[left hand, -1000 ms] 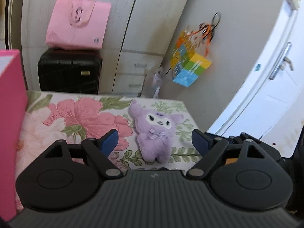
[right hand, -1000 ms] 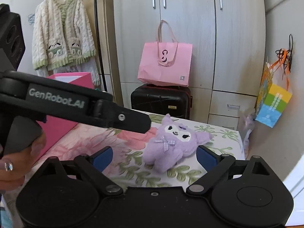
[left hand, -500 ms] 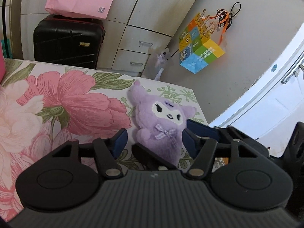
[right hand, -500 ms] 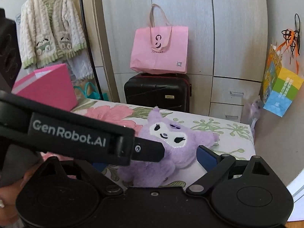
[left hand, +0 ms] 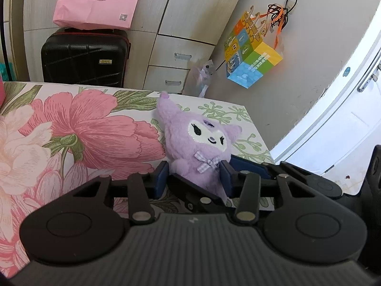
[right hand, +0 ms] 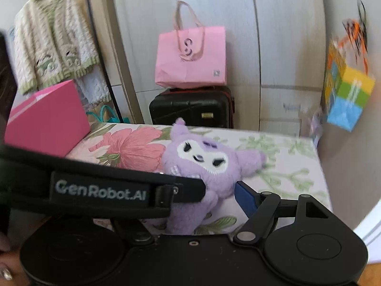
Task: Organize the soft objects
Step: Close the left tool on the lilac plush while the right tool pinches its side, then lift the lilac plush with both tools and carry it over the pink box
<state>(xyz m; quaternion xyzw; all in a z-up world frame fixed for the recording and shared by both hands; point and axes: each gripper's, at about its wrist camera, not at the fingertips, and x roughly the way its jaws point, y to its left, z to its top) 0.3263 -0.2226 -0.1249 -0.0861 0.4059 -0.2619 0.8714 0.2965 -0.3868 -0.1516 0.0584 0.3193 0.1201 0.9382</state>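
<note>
A purple plush toy (left hand: 200, 143) with a white face and a checked bow lies on the floral bedsheet (left hand: 95, 128) near the bed's right edge. My left gripper (left hand: 194, 178) is shut on the plush's lower body, a blue pad pressed into each side. In the right wrist view the plush (right hand: 202, 164) sits between my right gripper's fingers (right hand: 245, 197). My right gripper (right hand: 207, 202) looks open around it. Its left finger is hidden behind the left gripper's black body (right hand: 100, 190).
A pink box (right hand: 47, 119) stands on the bed at the left. Beyond the bed are a black suitcase (left hand: 85, 57), a pink paper bag (left hand: 100, 0) on it, wardrobe doors and a colourful hanging bag (left hand: 252, 54). A cardigan (right hand: 52, 40) hangs at the left.
My left gripper moved forward and shut on the purple plush. My right gripper moved closer, so the plush now sits between its fingers.
</note>
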